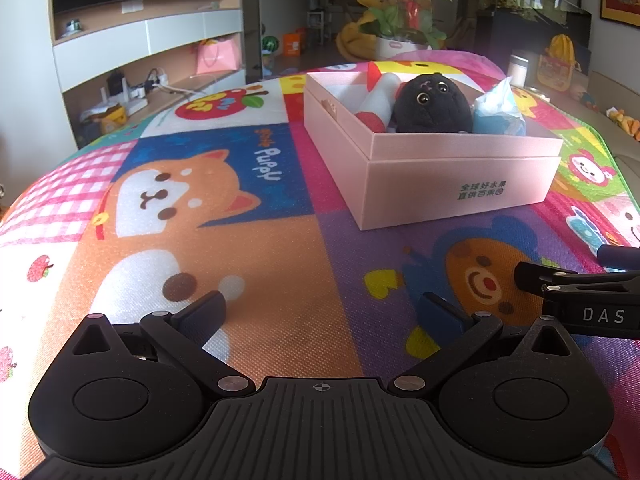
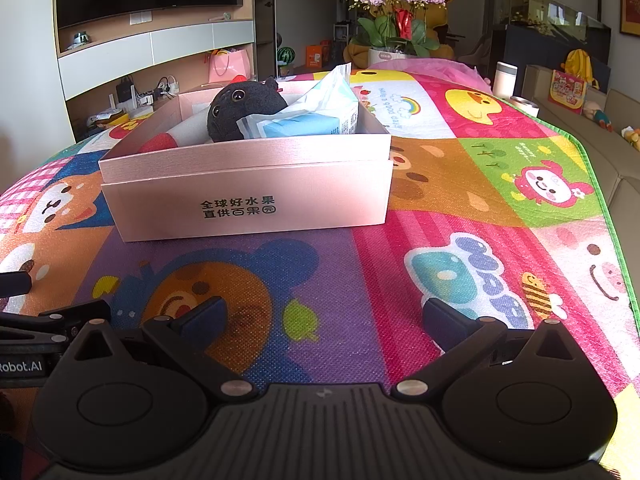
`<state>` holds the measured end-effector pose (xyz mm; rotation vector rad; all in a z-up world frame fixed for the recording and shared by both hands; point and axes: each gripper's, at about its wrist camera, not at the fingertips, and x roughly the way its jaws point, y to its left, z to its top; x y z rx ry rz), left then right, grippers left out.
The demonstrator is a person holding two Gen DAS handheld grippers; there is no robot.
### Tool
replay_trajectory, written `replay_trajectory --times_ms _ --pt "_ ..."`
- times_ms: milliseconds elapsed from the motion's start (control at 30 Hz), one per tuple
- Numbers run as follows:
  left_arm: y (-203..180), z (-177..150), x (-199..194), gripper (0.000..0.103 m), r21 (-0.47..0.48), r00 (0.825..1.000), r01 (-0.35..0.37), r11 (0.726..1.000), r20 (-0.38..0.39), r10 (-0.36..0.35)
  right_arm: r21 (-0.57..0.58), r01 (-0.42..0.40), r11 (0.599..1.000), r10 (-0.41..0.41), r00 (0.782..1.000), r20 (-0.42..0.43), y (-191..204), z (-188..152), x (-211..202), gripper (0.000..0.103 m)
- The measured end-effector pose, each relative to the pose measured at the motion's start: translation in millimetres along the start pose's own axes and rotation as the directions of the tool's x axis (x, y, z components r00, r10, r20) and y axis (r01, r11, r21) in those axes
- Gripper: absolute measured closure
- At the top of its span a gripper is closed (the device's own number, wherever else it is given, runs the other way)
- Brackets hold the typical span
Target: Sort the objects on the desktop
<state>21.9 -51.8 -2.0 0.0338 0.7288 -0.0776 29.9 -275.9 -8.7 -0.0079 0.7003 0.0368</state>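
- Left gripper: fingers spread wide apart, nothing between them, held low over the cartoon play mat; the tip of the other tool enters its view at the right margin.
- Right gripper: fingers likewise apart and empty, just beside the left one and well short of the box.
- Mat, near field: no loose object lies on the visible surface between the grippers and the box in either view.
- Pink box: open-topped, printed lettering on its near wall, standing flat on the mat ahead of both grippers.
- Contents: a black plush toy in the middle, a blue-and-white tissue pack to its right, and a white-and-red bowling pin lying to its left; all three rest inside the walls.
- Progress (judgement): sorting appears complete or nearly so, since everything seen sits in the box; whether items remain outside both views cannot be told.
- Clearance: open mat on every side of the box; the mat's green border falls away at the right, toward a sofa.
- Far field: a potted orchid and a white cup stand beyond the box, well apart from it.
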Motion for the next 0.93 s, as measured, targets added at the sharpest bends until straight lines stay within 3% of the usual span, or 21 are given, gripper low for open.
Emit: replay_trajectory --times_ms 600,933 --pt "-8 -2 -1 0.000 -0.019 0.999 -0.032 0.999 0.001 0.032 -0.021 -0.024 0.999 0.024 1.000 -0.001 -1 3 4 0.000" --pt "-12 -1 -2 0.000 -0.027 1.000 -0.014 1.000 0.001 0.014 -0.021 -0.025 0.999 0.025 1.000 -0.001 -2 2 4 0.000"
